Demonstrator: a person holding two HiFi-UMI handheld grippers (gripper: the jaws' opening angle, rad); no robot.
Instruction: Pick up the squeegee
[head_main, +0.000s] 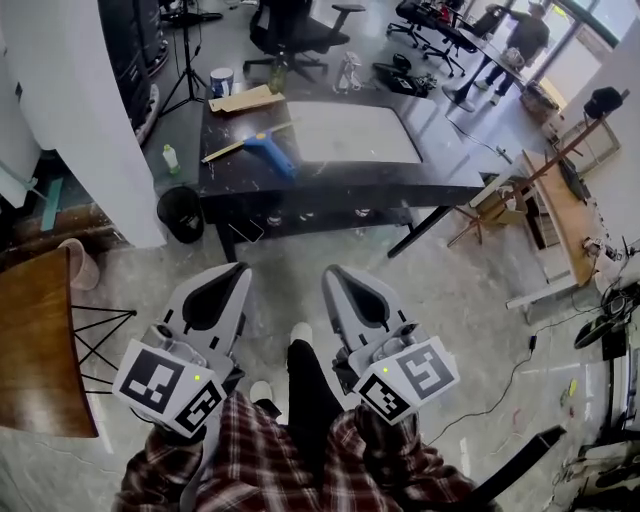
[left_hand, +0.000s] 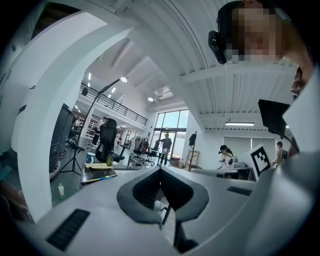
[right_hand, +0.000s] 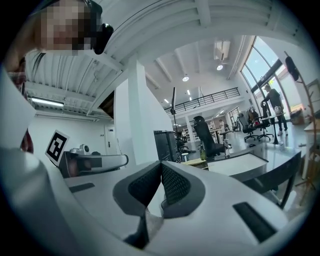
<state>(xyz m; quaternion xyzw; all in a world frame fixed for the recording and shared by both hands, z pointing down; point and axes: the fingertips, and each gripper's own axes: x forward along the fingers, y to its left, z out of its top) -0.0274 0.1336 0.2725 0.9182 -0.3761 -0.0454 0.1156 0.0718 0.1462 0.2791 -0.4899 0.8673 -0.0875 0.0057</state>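
A squeegee (head_main: 262, 148) with a blue handle and a long pale blade lies on the dark table (head_main: 330, 185) ahead, towards its left side. In the left gripper view the squeegee (left_hand: 103, 177) shows as a small blue and yellow strip on the far tabletop. Both grippers are held level side by side, well short of the table. My left gripper (head_main: 241, 268) is shut with nothing in it, and so is my right gripper (head_main: 329, 270). Their tips also meet in the gripper views, left gripper (left_hand: 160, 168) and right gripper (right_hand: 160, 162).
A white board (head_main: 350, 132), a flat brown sheet (head_main: 245, 99), a white cup (head_main: 221, 81) and a green bottle (head_main: 277, 75) share the table. A black bin (head_main: 181, 213) and a white pillar (head_main: 85, 120) stand left of it. A wooden table (head_main: 35, 345) is at my left; office chairs and people stand beyond.
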